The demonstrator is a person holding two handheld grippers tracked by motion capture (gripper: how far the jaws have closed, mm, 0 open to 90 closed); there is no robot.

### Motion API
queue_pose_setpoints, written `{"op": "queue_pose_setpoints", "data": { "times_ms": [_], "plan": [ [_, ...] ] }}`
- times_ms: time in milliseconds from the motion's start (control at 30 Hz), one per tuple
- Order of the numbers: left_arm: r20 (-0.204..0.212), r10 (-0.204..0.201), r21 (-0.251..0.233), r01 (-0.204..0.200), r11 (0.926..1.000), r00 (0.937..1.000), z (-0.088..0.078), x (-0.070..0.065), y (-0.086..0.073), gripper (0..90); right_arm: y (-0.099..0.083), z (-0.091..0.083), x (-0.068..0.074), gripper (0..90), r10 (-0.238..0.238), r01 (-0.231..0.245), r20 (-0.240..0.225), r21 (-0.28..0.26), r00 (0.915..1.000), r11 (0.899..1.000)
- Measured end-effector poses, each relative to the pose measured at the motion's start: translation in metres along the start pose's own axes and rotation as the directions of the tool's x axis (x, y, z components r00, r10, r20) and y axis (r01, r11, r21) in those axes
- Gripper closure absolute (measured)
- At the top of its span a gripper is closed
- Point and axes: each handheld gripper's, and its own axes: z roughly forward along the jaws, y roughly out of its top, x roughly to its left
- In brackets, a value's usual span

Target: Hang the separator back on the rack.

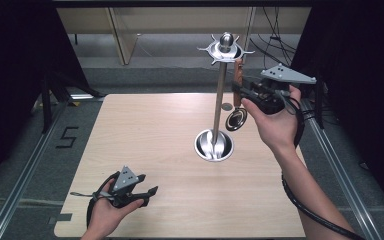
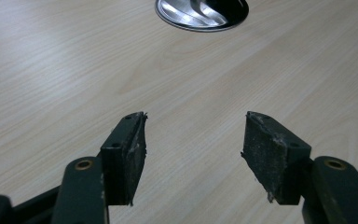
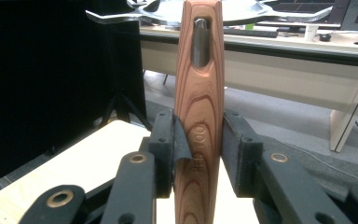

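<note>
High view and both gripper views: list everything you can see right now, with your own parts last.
Table: one, light wood, centre.
Utensil stand: one, shiny steel, round base right of the table's centre, hook ring on top.
Utensil: one, reddish wooden handle, dark round head, upright under the hook ring.
Round disc: one, small, grey, on the table beside the pole.
Left claw: one, black, open, low over the near-left table.
Right claw: one, black, shut on the handle.
</note>
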Motion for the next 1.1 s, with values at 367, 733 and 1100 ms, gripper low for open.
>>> {"op": "queue_pose_setpoints", "data": {
  "times_ms": [367, 733, 1100],
  "plan": [
    [-0.002, 0.005, 0.010, -0.005, 0.9999, 1.0000, -0.001, 0.000, 0.000, 38.5, -0.006, -0.003, 0.001, 57.2, -0.071, 0.071, 0.019, -0.008, 0.9973, 0.997],
    [-0.003, 0.002, 0.013, -0.002, 0.9999, 1.0000, -0.001, 0.001, 0.000, 38.5, -0.025, -0.022, -0.007, 49.9, -0.098, 0.098, -0.027, 0.025, 0.9948, 0.995],
    [-0.003, -0.008, 0.006, 0.008, 0.9999, 1.0000, 0.000, 0.000, -0.001, 38.5, -0.061, -0.047, -0.016, 48.9, -0.090, 0.092, -0.027, 0.061, 0.9955, 0.994]
  ]
}}
